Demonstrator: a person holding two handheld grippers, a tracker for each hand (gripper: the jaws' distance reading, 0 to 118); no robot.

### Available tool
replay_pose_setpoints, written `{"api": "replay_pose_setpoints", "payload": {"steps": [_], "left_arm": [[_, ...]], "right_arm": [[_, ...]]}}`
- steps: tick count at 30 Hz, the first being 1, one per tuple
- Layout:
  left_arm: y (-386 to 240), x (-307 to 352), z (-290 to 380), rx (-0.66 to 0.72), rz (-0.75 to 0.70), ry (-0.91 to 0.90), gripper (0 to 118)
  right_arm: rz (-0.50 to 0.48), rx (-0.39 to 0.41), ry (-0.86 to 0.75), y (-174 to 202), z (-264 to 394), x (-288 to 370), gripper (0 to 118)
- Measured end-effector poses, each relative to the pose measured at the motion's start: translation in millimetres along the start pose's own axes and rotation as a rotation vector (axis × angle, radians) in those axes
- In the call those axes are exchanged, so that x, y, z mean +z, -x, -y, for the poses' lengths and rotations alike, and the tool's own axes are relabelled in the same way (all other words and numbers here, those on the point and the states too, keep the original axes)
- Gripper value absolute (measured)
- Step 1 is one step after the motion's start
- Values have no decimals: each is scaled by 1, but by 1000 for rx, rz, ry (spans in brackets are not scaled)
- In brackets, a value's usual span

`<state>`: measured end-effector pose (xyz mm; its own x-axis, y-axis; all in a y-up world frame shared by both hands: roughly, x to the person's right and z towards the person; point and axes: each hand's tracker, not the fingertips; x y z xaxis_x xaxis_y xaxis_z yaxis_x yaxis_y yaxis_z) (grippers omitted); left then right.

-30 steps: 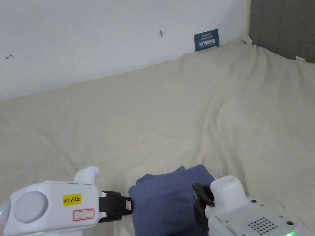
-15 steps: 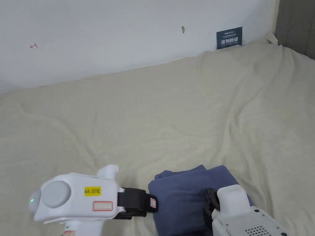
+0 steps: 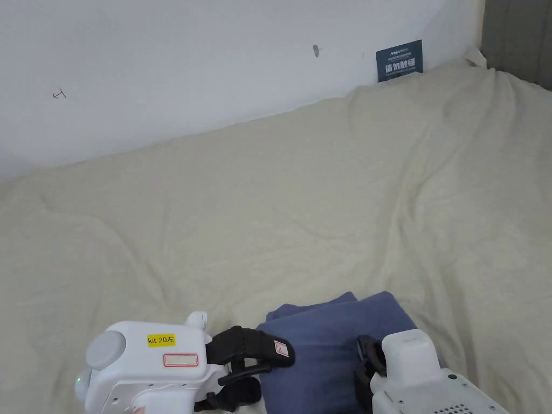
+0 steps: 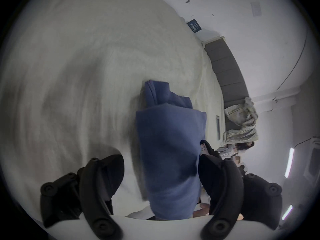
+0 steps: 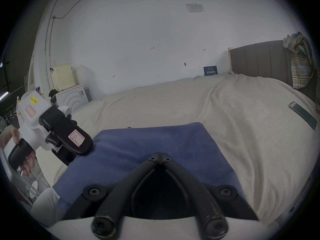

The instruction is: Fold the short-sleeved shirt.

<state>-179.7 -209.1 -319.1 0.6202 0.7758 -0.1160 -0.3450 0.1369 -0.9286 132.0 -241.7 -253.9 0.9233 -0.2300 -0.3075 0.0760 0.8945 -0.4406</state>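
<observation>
Head view puts our folded blue shirt (image 3: 329, 345) at the bed's (image 3: 334, 205) near edge. Left gripper (image 4: 161, 171) spread wide astride it; right gripper (image 5: 160, 158) closed, resting on top. We should press gently, squaring edges without dragging layers.

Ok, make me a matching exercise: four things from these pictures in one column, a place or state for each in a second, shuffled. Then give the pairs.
1. left gripper
2. right gripper
3. blue shirt
4. plaid cloth

A. draped over the headboard
B. jaws apart
C. folded on the cream bed cover
D. jaws closed, tips together

Pairs: 1-B, 2-D, 3-C, 4-A
</observation>
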Motion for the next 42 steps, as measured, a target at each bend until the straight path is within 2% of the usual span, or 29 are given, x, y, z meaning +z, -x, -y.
{"api": "replay_pose_setpoints", "payload": {"steps": [1,3,6,12,15,19,22,33,36,38,40,41,42], "left_arm": [[0,0,1,3,34,-12,104],[-2,-5,1,3,34,-23,106],[-5,-20,8,-42,51,-30,118],[-41,-37,31,-362,-194,1,118],[-48,-45,36,-392,-258,-1,118],[-50,-43,33,-350,-236,4,118],[-42,-40,26,-253,-208,-26,118],[-54,-41,35,-255,-252,-58,118],[-53,-38,24,-211,-260,-36,118],[-53,-37,21,-217,-303,-23,109],[-58,-25,25,-239,-342,-48,86],[-57,-22,26,-249,-282,-48,76],[-55,-20,25,-215,-290,-45,71]], "right_arm": [[-6,-8,-1,-2,1,0,0],[-15,-21,-4,-3,2,0,0],[-16,-24,-7,-2,3,0,0],[-28,-27,-10,-4,4,1,0],[-37,-47,-9,-6,4,2,0],[-41,-37,-8,-6,4,4,0],[-44,-40,-7,-7,4,5,0],[-50,-48,-7,-8,3,4,0],[-51,-48,-7,-9,3,4,0],[-50,-48,-4,-8,3,4,0],[-53,-53,-2,-8,2,4,0],[-57,-61,0,-7,2,4,0],[-50,-65,-3,-6,2,4,0]]}}
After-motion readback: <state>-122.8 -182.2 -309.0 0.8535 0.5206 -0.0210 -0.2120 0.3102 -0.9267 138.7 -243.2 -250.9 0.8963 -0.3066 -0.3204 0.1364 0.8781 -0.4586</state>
